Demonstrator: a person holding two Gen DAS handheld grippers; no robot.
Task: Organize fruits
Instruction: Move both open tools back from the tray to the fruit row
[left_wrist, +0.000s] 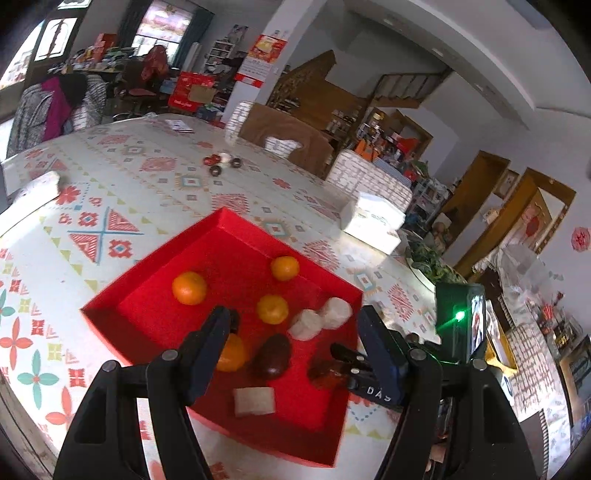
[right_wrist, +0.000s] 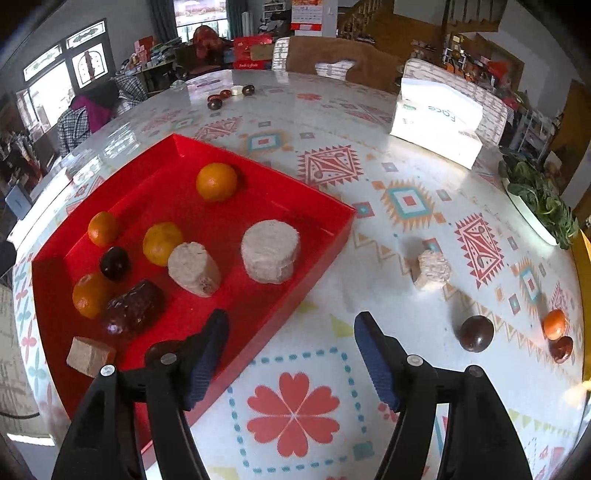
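A red tray (left_wrist: 221, 229) (right_wrist: 258, 314) holds several oranges (left_wrist: 189, 288) (right_wrist: 216, 181), pale round cakes (left_wrist: 306, 325) (right_wrist: 269, 251), a pale cube (right_wrist: 90, 356) and dark fruits (left_wrist: 272, 356) (right_wrist: 131, 306). My left gripper (left_wrist: 295, 332) hovers open above the tray's near half, nothing between its fingers. My right gripper (right_wrist: 291, 347) is open and empty; one finger is over the tray's near corner, the other over the table. A dark fruit (right_wrist: 162, 350) (left_wrist: 325, 373) lies in the tray beside that finger. On the table to the right lie a pale cake piece (right_wrist: 430, 269), a dark round fruit (right_wrist: 476, 332), a small orange (right_wrist: 554, 324) and a reddish-brown fruit (right_wrist: 561, 349).
A tissue pack (right_wrist: 436, 122) (left_wrist: 373, 221) stands at the back right and a dish of greens (right_wrist: 539, 203) at the right edge. A few dark fruits and a white piece (right_wrist: 229, 94) (left_wrist: 221, 162) sit far across the patterned table. Chairs ring the far side.
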